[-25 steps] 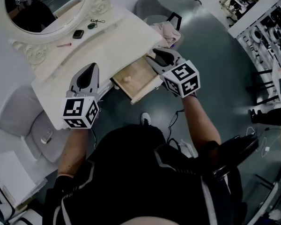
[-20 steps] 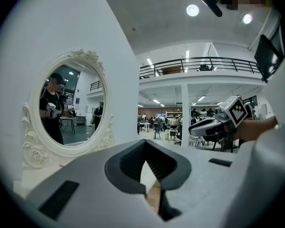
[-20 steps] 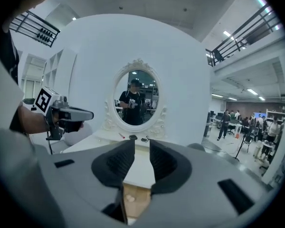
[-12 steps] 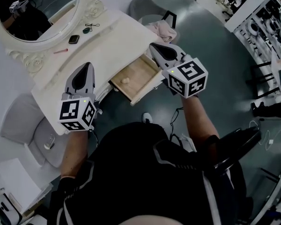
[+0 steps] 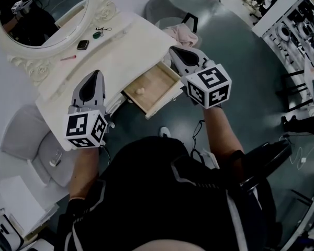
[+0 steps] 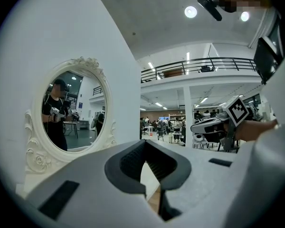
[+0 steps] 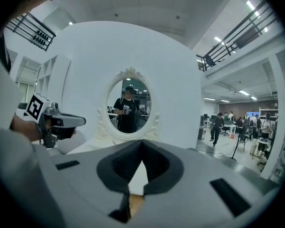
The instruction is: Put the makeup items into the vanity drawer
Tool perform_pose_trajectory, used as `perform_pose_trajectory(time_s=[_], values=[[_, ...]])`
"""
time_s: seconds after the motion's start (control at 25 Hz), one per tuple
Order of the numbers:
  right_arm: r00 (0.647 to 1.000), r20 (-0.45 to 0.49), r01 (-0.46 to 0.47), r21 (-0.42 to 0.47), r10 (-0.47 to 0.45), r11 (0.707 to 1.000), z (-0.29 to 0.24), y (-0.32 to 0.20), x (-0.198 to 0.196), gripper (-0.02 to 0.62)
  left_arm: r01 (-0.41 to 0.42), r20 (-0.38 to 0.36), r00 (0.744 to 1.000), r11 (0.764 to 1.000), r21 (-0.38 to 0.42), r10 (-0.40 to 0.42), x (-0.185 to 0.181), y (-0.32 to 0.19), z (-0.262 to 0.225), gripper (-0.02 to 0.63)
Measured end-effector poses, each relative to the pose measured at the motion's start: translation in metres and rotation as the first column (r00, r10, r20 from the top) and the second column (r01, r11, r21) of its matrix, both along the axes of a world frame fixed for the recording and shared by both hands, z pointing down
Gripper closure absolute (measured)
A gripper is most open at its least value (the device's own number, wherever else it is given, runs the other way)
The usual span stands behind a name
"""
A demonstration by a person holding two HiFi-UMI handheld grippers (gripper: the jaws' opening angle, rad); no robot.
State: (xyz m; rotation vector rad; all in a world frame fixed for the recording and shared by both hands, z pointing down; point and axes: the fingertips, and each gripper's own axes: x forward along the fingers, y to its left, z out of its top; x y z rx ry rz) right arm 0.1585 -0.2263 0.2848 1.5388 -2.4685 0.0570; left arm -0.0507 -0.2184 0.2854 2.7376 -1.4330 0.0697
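Note:
The wooden vanity drawer [image 5: 162, 101] stands pulled open from the white vanity table [image 5: 131, 51]. A small round beige item [image 5: 140, 91] lies inside it. On the tabletop near the mirror lie a black compact [image 5: 82, 44], a pink stick [image 5: 69, 58] and a green item with a cord [image 5: 99, 33]. My left gripper [image 5: 96, 73] hovers over the table's front left, shut and empty. My right gripper [image 5: 174, 49] sits just right of the drawer, shut with nothing between its jaws.
An oval white-framed mirror [image 5: 102, 7] stands at the back of the table. A grey chair [image 5: 165, 8] with a pink cloth [image 5: 184, 34] is behind the table's right end. A grey stool [image 5: 26, 135] stands at the left.
The right gripper's jaws have closed and it has drawn slightly up and away from the drawer's right corner. The left gripper has hardly moved.

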Motion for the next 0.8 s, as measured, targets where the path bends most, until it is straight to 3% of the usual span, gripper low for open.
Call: perform_pose_trajectory(time_s=[0.8], values=[[1.0, 0.013, -0.003, 0.026, 0.003, 1.0, -0.014, 0.006, 0.007, 0.591, 0.008, 0.016, 1.0, 1.0, 0.003, -0.008, 0.01, 0.009, 0.003, 0.603]])
